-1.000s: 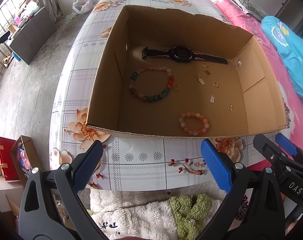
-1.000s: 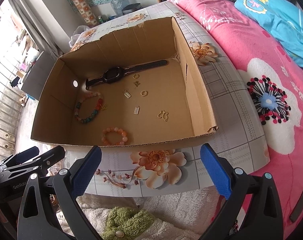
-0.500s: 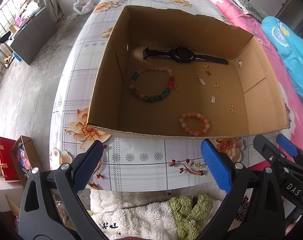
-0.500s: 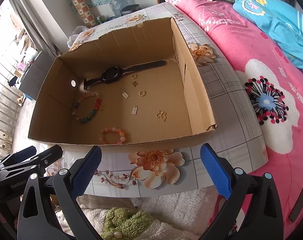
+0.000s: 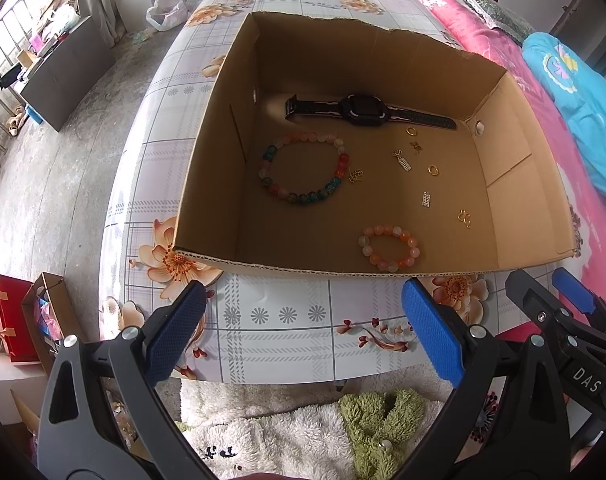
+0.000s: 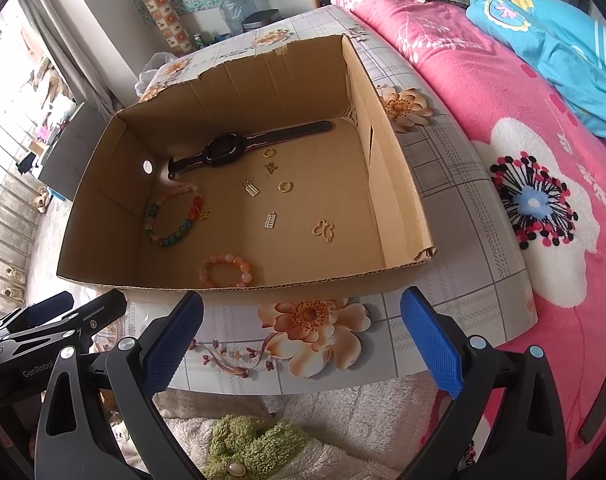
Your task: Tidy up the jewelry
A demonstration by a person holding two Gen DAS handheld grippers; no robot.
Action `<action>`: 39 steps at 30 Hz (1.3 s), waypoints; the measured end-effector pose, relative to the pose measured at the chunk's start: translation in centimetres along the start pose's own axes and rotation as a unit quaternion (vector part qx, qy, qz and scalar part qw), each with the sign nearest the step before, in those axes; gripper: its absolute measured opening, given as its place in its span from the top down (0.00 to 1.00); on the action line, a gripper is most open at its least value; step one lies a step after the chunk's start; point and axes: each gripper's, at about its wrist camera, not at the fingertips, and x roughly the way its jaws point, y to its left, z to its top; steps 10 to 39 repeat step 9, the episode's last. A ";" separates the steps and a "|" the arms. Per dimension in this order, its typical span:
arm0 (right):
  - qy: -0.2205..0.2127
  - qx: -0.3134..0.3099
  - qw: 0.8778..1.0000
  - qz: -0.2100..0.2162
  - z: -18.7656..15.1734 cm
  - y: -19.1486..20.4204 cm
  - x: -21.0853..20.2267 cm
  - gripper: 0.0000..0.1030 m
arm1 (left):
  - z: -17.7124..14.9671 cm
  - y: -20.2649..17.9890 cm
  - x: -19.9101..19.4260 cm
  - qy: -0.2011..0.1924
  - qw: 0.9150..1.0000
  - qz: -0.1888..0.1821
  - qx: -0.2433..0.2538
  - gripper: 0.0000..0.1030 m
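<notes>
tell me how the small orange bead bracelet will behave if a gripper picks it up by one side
The small orange bead bracelet is a loop of separate round beads, so it would probably sag, not stay rigid. Its glossy beads may slip or roll between the pads. It looks light.

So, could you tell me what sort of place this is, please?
Most likely a bedroom in a home: a bed with a pink floral blanket stands beside the table with the flowered cloth, and a water bottle stands on the floor.

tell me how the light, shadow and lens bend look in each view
Left wrist view: soft daylight, shadow along the left inner wall of the box, watch sharp, table edges bowed by the fisheye. Right wrist view: window at left blown out, box left wall shaded, pink blanket curved, corners vignetted black.
</notes>
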 end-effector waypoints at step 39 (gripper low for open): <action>-0.001 0.003 1.000 0.002 -0.2 0.0 -0.1 0.07 | 0.0 0.0 0.0 0.000 1.000 0.000 0.001 0.08</action>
